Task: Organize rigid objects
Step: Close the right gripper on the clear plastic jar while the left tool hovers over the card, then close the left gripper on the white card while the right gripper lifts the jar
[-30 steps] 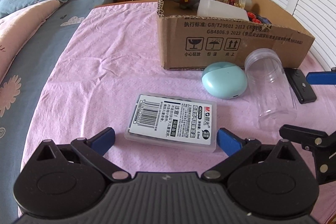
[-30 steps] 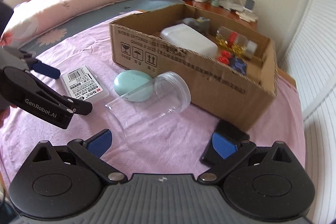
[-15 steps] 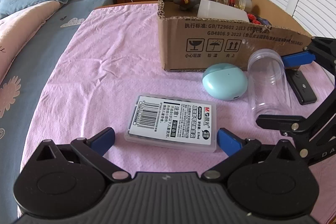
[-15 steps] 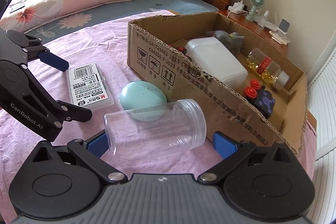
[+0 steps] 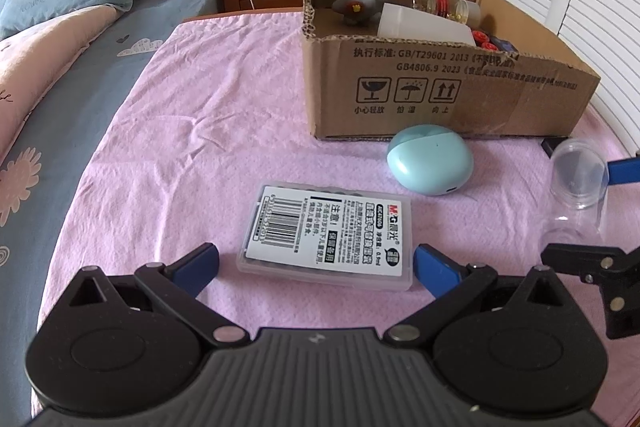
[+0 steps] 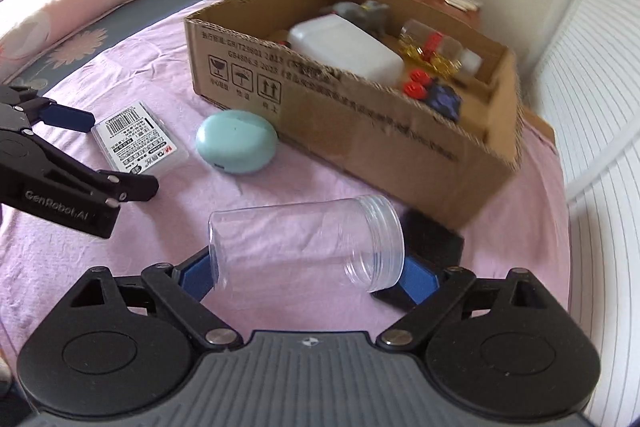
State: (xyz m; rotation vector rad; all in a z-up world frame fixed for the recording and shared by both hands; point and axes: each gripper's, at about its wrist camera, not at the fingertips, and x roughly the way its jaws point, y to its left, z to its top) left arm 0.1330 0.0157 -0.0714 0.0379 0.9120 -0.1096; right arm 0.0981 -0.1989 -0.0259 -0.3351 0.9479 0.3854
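A clear plastic jar [image 6: 304, 235] lies on its side across my right gripper [image 6: 308, 271]. The jaws are closing, and the blue pads touch its base and its mouth. In the left wrist view the same jar [image 5: 576, 179] shows at the right edge, between the right gripper's fingers [image 5: 624, 171]. My left gripper [image 5: 316, 267] stands open around a labelled clear plastic case [image 5: 328, 231] flat on the pink cloth, with gaps on both sides. A teal oval case [image 5: 430, 159] lies in front of the cardboard box [image 5: 440, 99].
The cardboard box [image 6: 360, 131] holds a white container, a grey toy, a small jar of beads and red-capped pieces. A black flat object [image 6: 432, 231] lies by the box's near corner. A bed borders the pink cloth on the left, white shutters on the right.
The right gripper came in around the jar and narrowed onto it. The jar now sits further right, away from the teal case. The left gripper has not moved.
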